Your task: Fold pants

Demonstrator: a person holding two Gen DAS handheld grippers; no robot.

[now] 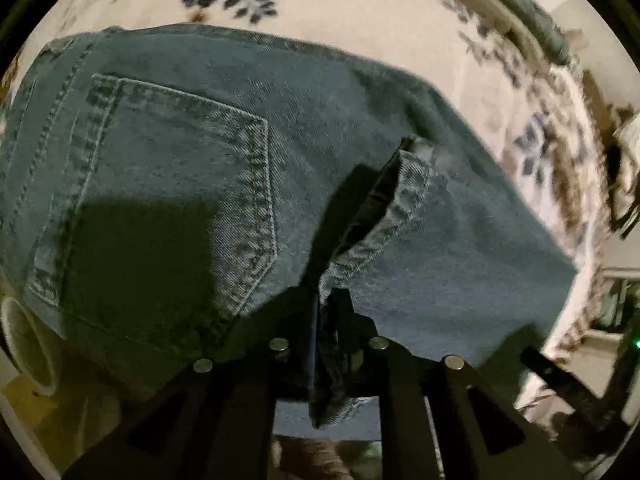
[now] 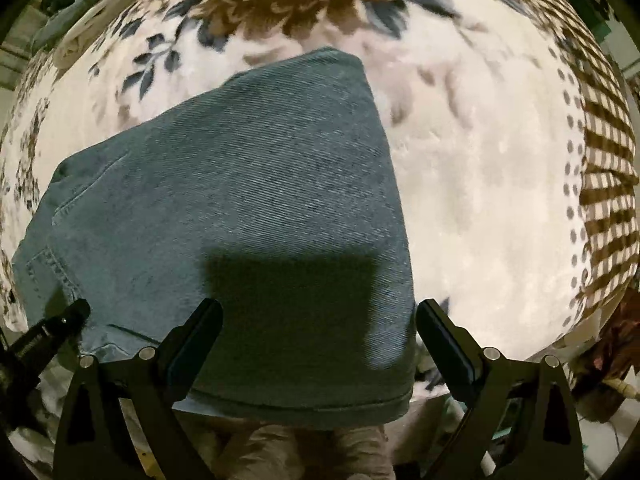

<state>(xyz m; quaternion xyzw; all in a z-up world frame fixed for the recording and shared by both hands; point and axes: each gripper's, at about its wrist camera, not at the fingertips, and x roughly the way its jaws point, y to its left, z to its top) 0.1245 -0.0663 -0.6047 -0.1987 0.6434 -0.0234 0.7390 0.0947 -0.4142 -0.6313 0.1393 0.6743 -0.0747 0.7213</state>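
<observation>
- The pants [image 1: 208, 168], blue denim jeans, lie folded on a cream blanket [image 1: 360, 4] printed with brown and dark blue flowers; they fill the middle of both wrist views.
- In the left wrist view a back pocket [image 1: 160, 184] with doubled stitching faces up on the left part of the denim.
- The left hand-held gripper [image 1: 326, 320] points steeply down at the near edge of the pants, its jaws drawn together and clamped on a raised fold of the stitched hem [image 1: 400, 200].
- The pinched denim stands up between the black fingers [image 1: 344, 304], above the flat layer beneath.
- The right hand-held gripper [image 2: 318, 312] points straight down over the near right corner of the pants, its jaws wide apart and gripping nothing.
- Its left finger is over the denim; its right finger is just past the right edge, over the blanket.
- A brown checked border [image 2: 604, 160] runs along the blanket's far right side.
</observation>
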